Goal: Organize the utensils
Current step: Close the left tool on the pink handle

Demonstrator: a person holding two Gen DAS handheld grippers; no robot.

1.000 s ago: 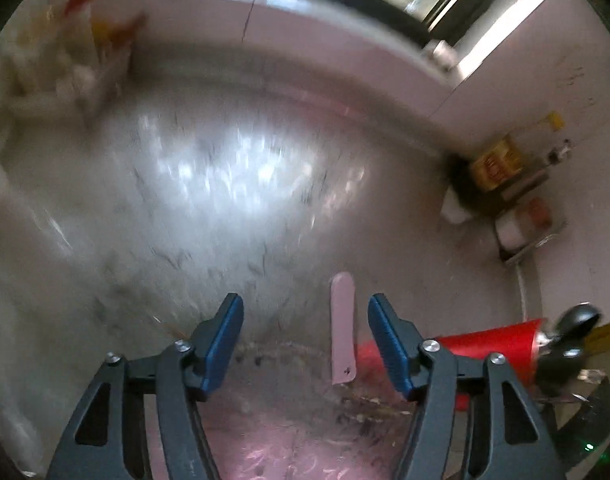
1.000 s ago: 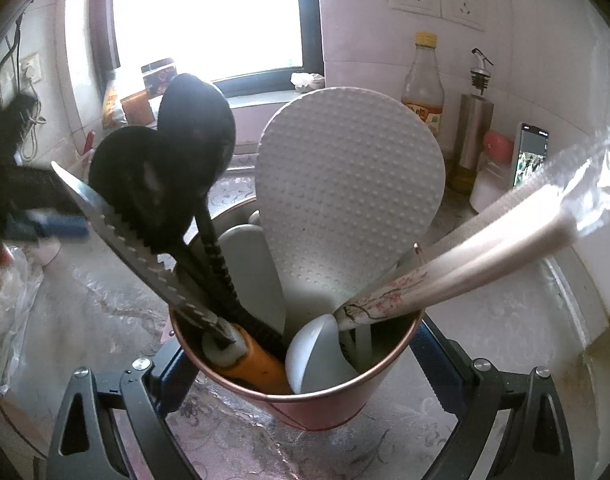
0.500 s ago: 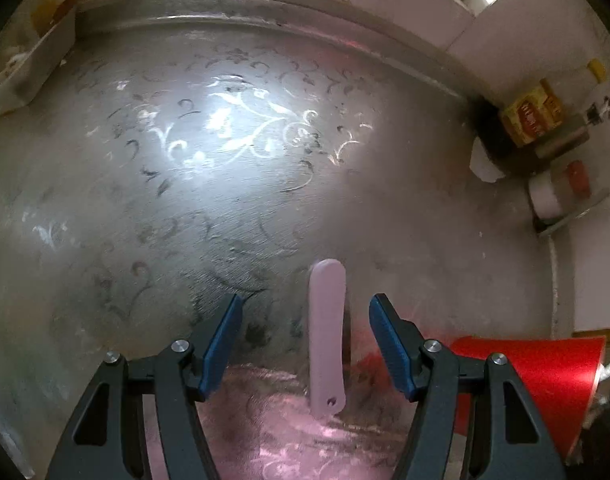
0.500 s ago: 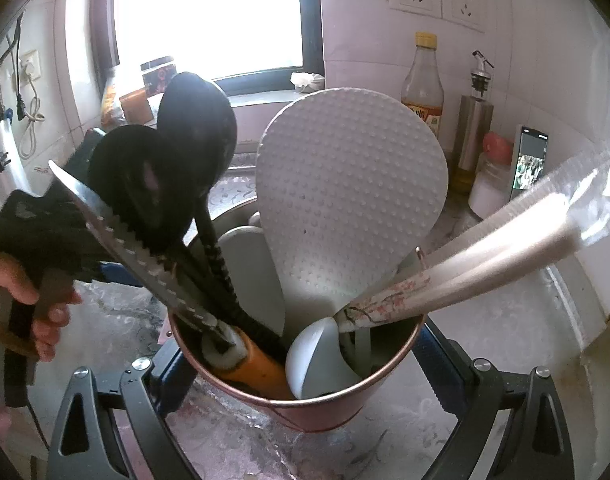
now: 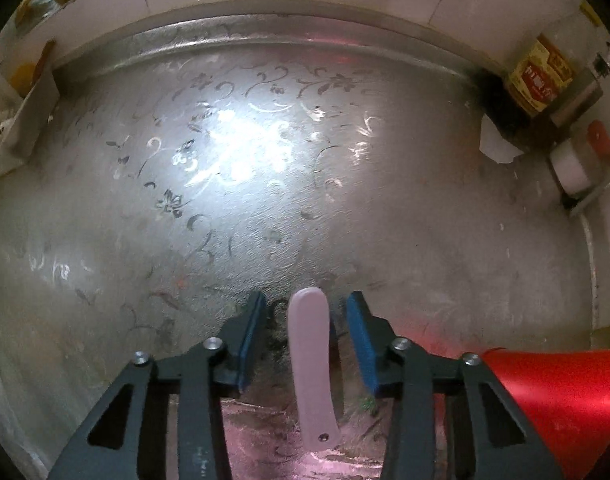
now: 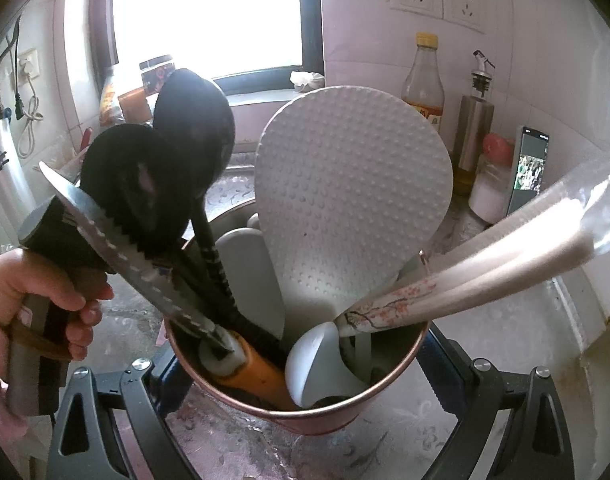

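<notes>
1. Starting at the left gripper (image 5: 307,304): pointing steeply down at the counter (image 5: 265,200), with the jaws just closing in around the pink utensil (image 5: 311,364). Not pinching yet, with a gap on both sides between the blue pads (image 5: 249,344) and the handle.
2. Lying flat on the counter, that pink utensil, long way running along the fingers, small hole at the near end. Just beside the red cup (image 5: 553,400).
3. Over to the right gripper (image 6: 301,364): clamped on the cup from both sides, by the look of it, holding it steady upright.
4. Already pretty crowded in there: dotted white rice paddle (image 6: 353,200), two black ladles (image 6: 193,120), a serrated knife (image 6: 121,248), wrapped chopsticks (image 6: 485,272) leaning out to the right.
5. Also visible from the right camera: the hand (image 6: 33,312) gripping the left tool, low beside the cup.
6. So, step in hand: picking up the last loose piece, I'd say.
7. Next up, probably: finish the squeeze on the handle's sides, lift clean, tip it upright, then find a free gap in the cup. Tight fit, so watch that knife edge.
</notes>
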